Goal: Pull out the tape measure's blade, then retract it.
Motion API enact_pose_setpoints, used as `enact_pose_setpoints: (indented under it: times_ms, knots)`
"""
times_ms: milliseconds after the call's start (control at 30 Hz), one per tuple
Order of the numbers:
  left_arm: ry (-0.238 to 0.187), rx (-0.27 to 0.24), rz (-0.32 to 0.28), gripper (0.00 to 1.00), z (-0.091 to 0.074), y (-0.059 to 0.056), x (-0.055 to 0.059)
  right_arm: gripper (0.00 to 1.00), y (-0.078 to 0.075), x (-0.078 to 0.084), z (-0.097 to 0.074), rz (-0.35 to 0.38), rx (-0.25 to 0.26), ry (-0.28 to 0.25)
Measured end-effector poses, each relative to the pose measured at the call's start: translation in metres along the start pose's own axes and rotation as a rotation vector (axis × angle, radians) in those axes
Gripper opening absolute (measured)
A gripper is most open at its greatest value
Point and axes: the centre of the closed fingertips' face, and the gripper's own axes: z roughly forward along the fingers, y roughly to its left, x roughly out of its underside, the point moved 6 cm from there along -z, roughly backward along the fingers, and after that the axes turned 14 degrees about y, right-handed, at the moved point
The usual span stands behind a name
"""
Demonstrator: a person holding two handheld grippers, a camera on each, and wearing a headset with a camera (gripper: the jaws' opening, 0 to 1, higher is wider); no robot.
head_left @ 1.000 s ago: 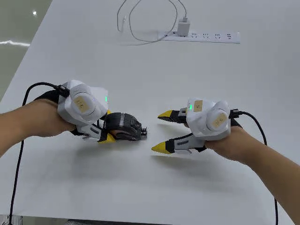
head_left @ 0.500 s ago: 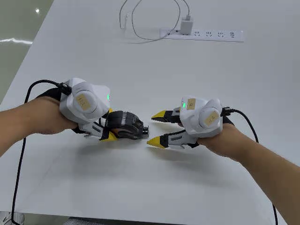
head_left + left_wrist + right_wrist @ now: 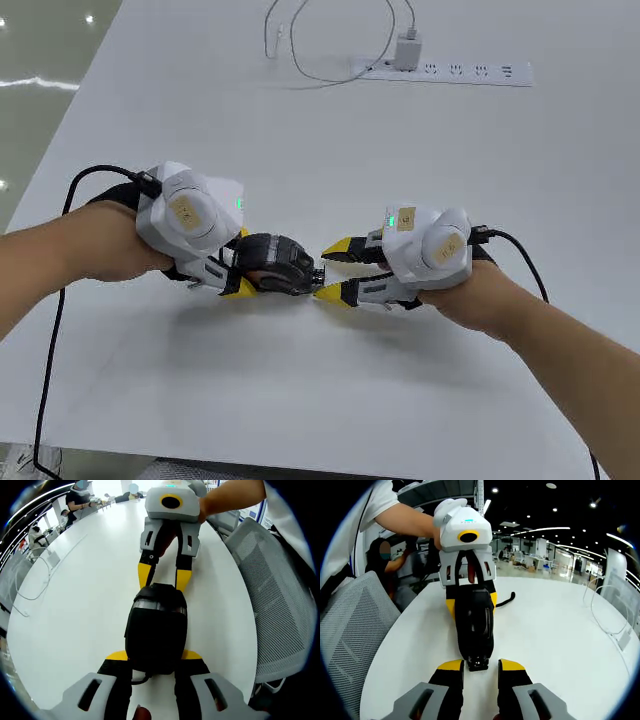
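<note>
My left gripper (image 3: 238,265) clamps the tape measure (image 3: 278,265) on the table (image 3: 400,150). My right gripper (image 3: 331,270) has its jaws apart around the blade hook (image 3: 478,664) at the tape measure's front. I judge the pull-out not yet begun: next I pinch the hook and draw straight away.

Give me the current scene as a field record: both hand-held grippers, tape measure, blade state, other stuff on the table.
left hand-held gripper: shut on tape measure, which sits on the white table
right hand-held gripper: open, jaws either side of the blade hook, small gaps showing
blade state: not pulled out; hook at the case mouth
background: power strip with charger and cable, far side of table
</note>
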Motion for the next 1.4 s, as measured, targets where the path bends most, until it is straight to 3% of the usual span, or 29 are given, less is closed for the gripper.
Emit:
enact_pose_setpoints:
  times_ms: [333, 1400]
  knots:
    - [0.0, 0.001, 0.0, 0.28, 0.0, -0.0004, 0.0, 0.16, 0.0018, 0.0, 0.0044, -0.005, -0.017, -0.004]
    - [-0.001, 0.004, -0.002, 0.28, 0.0007, 0.0004, 0.0, 0.11, 0.0019, 0.0023, 0.007, -0.015, -0.018, -0.016]
